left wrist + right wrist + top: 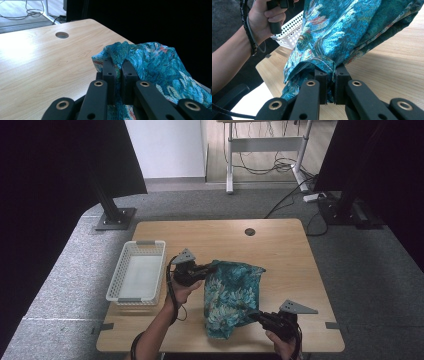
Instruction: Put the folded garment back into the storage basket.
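**Inspector:** High view first, reading from the left. White basket [136,271] sits at the table's [280,245] left edge, nothing in it. State of the tools?

**Assistant:** Left gripper [204,268] has its jaws closed tight on a fold at the far corner of the teal patterned cloth [231,295]. Right gripper [254,316] is likewise clamped on the near edge, fabric bunched between the jaws.

**Inspector:** Position of the cloth?

**Assistant:** Held between both grippers over the table's middle, well apart from the basket, hanging crumpled.

**Inspector:** Progress?

**Assistant:** Judged early. Both grasps are secured; the cloth is neither spread flat nor folded, and not in the basket.
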